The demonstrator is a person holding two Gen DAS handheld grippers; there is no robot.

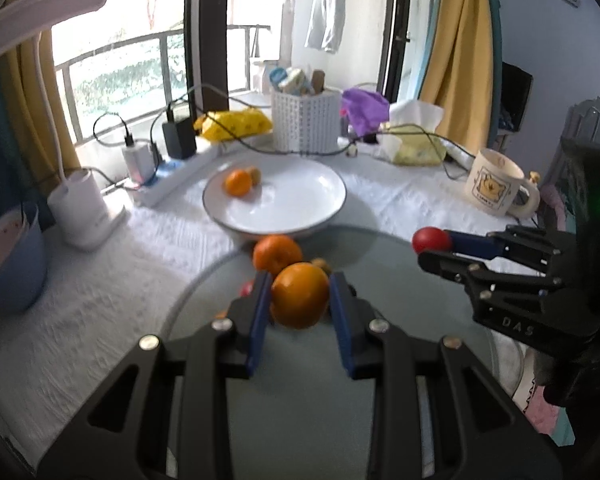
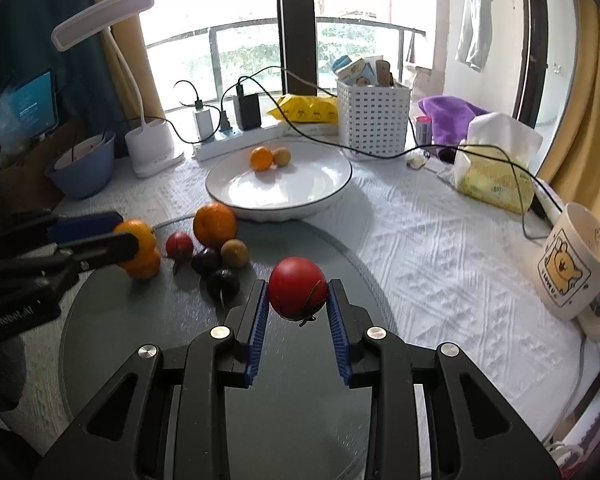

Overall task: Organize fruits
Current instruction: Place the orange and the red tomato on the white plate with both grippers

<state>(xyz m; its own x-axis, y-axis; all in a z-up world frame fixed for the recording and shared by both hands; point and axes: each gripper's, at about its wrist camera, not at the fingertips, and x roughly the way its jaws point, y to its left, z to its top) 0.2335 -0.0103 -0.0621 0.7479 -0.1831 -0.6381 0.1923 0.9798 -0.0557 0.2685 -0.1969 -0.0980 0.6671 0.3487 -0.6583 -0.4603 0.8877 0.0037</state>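
My left gripper (image 1: 300, 294) is shut on an orange (image 1: 300, 295) just above the grey glass mat (image 1: 300, 400); it also shows in the right wrist view (image 2: 134, 236), with another orange (image 2: 144, 266) under it. My right gripper (image 2: 298, 292) is shut on a red tomato (image 2: 298, 287), also seen in the left wrist view (image 1: 431, 240). A white plate (image 2: 324, 184) behind the mat holds a small orange (image 2: 261, 158) and a brownish fruit (image 2: 282, 157). On the mat lie an orange (image 2: 215, 225), a red fruit (image 2: 179, 245), a brown fruit (image 2: 234, 253) and two dark plums (image 2: 206, 261).
A white basket (image 2: 374, 122), power strip with chargers (image 2: 236, 140), desk lamp (image 2: 150, 148), blue bowl (image 2: 82, 170), tissue pack (image 2: 496, 176) and bear mug (image 2: 576, 260) ring the white cloth-covered table. A black cable (image 2: 516, 168) runs across the right side.
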